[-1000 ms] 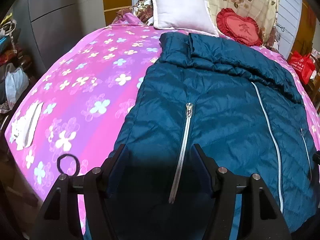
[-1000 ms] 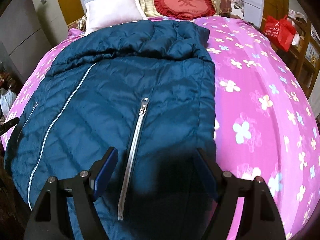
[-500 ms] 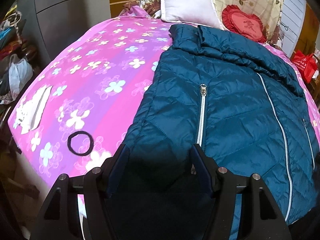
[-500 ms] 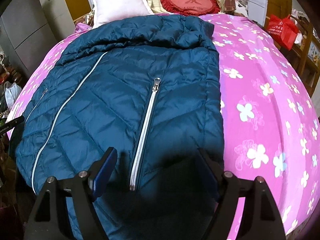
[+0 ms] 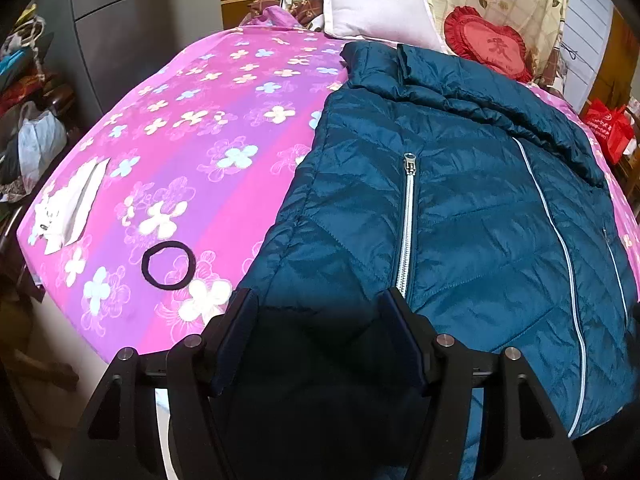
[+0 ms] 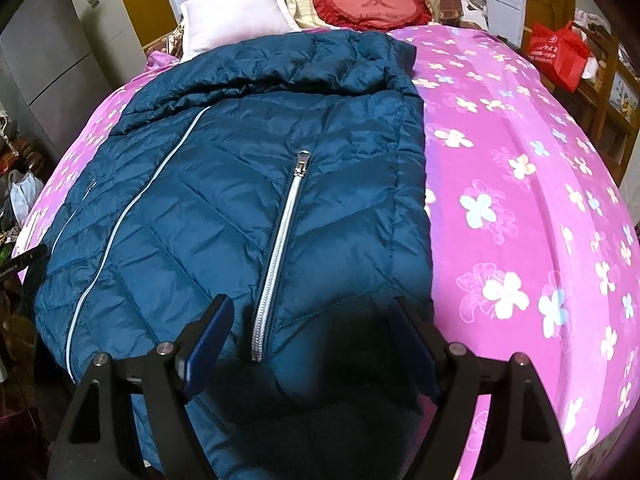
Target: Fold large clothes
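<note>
1. On your far left, flat white paper sheets lie near the bed's corner, well apart from the jacket.
2. A thin black elastic hair ring lies on the pink floral bedsheet, between the papers and the jacket's left edge.
3. Your left gripper has its jaws wide apart over the jacket's near left corner, gripping nothing. Compared with a second ago, more sheet and the whole ring show beside it.
4. The glossy teal quilted puffer jacket lies flat along the bed's middle, its collar crumpled toward the pillows. A silver metal pocket zipper runs down each front panel.
5. Your right gripper is likewise spread wide over the jacket's near right hem, holding nothing. The zipper's lower end now lies between its fingers.
6. Beyond the jacket's collar rest a soft white square pillow and a red ruffled heart cushion.
</note>
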Action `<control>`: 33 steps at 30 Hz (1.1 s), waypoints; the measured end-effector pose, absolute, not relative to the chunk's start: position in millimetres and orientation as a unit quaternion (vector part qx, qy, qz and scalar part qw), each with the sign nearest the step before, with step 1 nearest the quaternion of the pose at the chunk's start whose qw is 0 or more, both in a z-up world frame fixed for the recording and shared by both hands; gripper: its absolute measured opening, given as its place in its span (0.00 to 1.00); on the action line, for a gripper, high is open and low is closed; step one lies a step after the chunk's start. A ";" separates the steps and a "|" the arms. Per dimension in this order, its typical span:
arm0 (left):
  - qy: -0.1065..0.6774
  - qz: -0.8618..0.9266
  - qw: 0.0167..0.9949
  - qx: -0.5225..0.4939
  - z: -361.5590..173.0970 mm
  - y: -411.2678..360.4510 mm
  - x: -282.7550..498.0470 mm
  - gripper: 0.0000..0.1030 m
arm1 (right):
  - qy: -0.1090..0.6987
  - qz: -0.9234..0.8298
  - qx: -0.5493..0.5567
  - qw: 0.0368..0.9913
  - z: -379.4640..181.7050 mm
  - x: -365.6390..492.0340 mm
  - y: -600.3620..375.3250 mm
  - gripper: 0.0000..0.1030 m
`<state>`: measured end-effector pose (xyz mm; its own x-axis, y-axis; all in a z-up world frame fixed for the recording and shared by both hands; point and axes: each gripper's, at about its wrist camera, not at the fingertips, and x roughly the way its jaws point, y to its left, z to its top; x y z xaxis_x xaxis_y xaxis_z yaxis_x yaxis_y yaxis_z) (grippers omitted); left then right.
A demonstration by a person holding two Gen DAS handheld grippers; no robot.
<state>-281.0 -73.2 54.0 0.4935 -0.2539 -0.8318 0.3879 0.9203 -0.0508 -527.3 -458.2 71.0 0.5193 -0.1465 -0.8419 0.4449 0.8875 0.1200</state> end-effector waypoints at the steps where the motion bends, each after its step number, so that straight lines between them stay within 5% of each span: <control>1: 0.468 -0.186 0.861 0.072 53.9 -72.6 -281.5 0.45 | 0.459 -0.173 0.163 0.856 70.6 -528.0 -458.4 0.81; 33: 0.521 -0.225 0.823 -0.012 35.6 -19.1 -284.4 0.45 | 0.473 -0.132 0.211 0.845 45.9 -568.2 -466.1 0.84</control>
